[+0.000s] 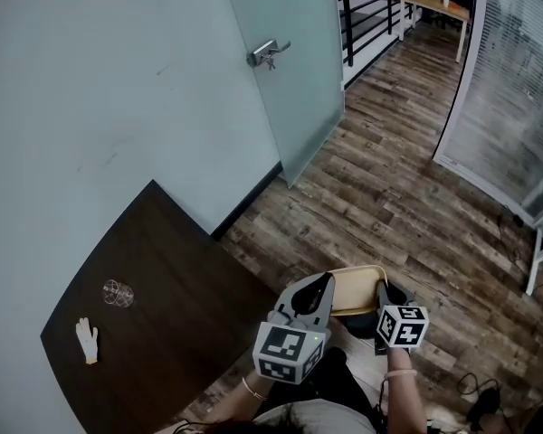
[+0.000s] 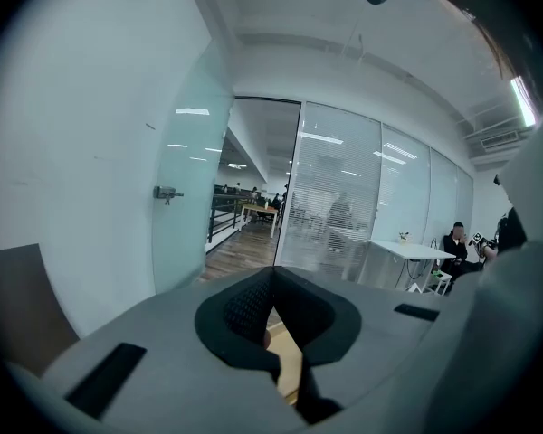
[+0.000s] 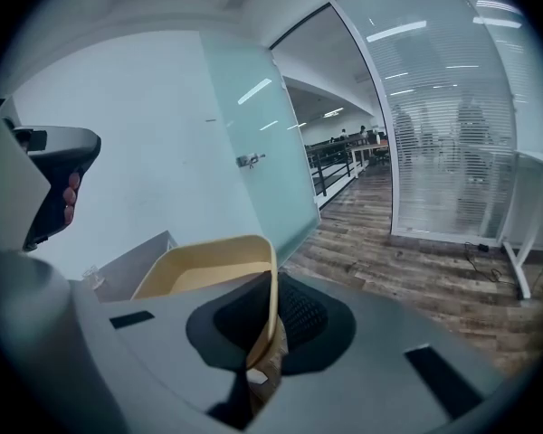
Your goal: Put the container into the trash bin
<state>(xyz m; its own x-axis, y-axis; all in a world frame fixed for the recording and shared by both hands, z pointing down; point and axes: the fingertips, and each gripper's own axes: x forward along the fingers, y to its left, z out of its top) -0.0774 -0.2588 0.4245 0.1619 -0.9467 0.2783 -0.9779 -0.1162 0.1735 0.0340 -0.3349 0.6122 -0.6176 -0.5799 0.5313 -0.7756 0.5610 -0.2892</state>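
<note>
Operator: Why does each claw take a separate rim?

Technician: The left gripper (image 1: pixel 319 287) is clamped narrow on the left rim of the container (image 1: pixel 357 287), and the right gripper (image 1: pixel 385 293) is clamped narrow on its right rim. This two-sided grip probably holds the container level in the air above the floor.

Operator: Quantities?

Technician: One container and two grippers. One glass (image 1: pixel 118 292) and one glove (image 1: pixel 88 340) lie near the left corner of the table (image 1: pixel 172 269). No trash bin is in view.

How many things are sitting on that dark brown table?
2: a clear glass on the table's left part, and a white glove nearer its left corner. The table's near end is cut off; others may hide.
</note>
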